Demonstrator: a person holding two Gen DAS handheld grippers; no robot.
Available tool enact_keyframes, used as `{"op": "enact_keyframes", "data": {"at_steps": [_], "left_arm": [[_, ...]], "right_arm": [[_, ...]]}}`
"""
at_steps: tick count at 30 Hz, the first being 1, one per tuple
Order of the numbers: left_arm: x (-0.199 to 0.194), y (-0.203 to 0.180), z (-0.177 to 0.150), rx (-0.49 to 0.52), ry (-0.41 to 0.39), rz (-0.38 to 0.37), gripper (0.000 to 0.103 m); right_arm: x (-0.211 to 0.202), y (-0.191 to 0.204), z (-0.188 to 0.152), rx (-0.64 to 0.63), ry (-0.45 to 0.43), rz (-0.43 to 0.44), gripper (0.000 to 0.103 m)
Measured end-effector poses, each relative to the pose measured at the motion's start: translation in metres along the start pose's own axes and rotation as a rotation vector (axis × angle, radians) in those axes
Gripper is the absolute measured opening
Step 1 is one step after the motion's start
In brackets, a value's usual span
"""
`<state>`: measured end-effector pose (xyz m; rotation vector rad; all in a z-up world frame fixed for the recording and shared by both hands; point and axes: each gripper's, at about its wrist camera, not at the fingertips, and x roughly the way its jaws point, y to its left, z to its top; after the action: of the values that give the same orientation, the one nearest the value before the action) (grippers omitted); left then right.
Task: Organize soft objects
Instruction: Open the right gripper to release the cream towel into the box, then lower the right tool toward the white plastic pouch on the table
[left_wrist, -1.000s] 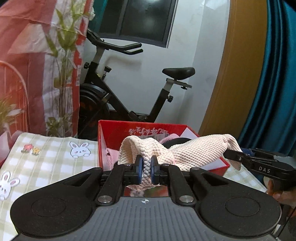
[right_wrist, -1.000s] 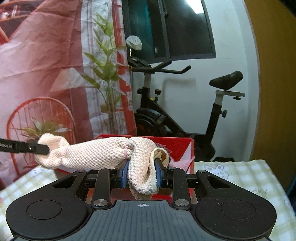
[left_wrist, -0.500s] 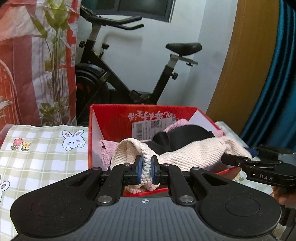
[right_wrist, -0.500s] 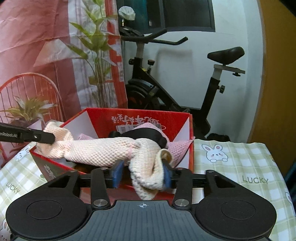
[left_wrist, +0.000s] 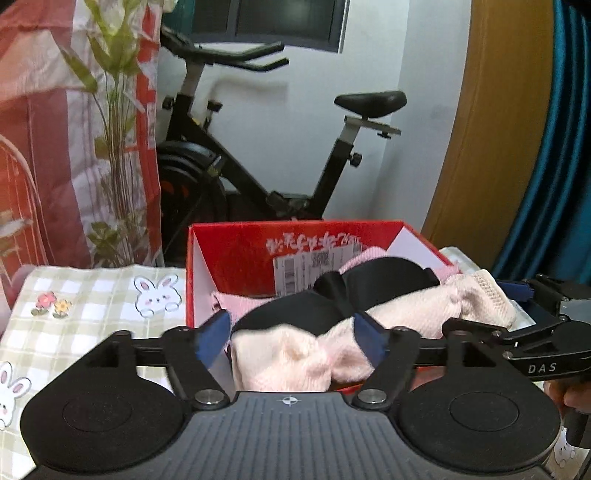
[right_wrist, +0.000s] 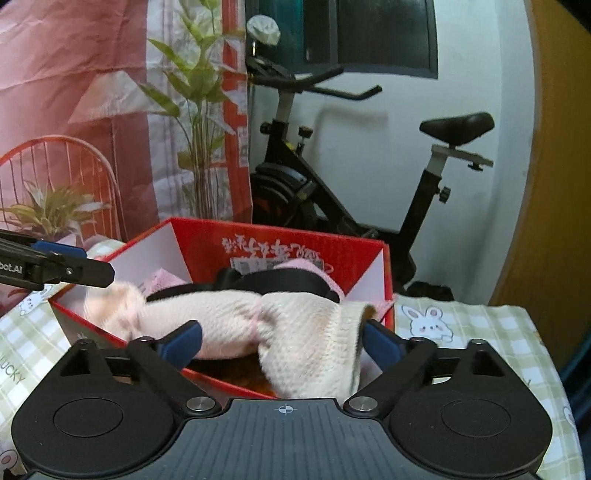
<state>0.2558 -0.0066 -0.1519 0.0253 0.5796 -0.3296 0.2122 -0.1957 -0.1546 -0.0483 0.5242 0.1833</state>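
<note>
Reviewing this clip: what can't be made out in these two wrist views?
- Box floor: both views, covered by the cream cloth, black item and pink cloth.
- Cream cloth's near end: left view, blurred.
- Box print: too small and blurred to read.
- Hand on right gripper: left view, cut off by the edge.

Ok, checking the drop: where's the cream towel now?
The cream towel lies across the red box's near rim, atop black clothing, between both opened grippers.
</note>
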Motion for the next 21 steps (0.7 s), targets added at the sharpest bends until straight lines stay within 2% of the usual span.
{"op": "enact_keyframes", "data": {"at_steps": [3, 6, 15, 21], "left_arm": [[-0.007, -0.002, 0.002, -0.002, -0.015, 0.005, 0.091], [-0.017, -0.003, 0.000, -0.006, -0.024, 0.011, 0.095], [-0.051, -0.001, -0.030, -0.044, -0.003, 0.004, 0.097], [-0.062, 0.003, -0.063, -0.051, 0.061, 0.016, 0.097]], "right_arm": [[-0.008, 0.000, 0.001, -0.001, -0.018, -0.012, 0.099], [-0.020, 0.000, 0.000, 0.007, -0.047, -0.013, 0.102], [-0.061, 0.011, -0.012, 0.070, -0.120, 0.031, 0.102], [-0.069, 0.032, -0.040, 0.080, -0.091, 0.064, 0.102]]}}
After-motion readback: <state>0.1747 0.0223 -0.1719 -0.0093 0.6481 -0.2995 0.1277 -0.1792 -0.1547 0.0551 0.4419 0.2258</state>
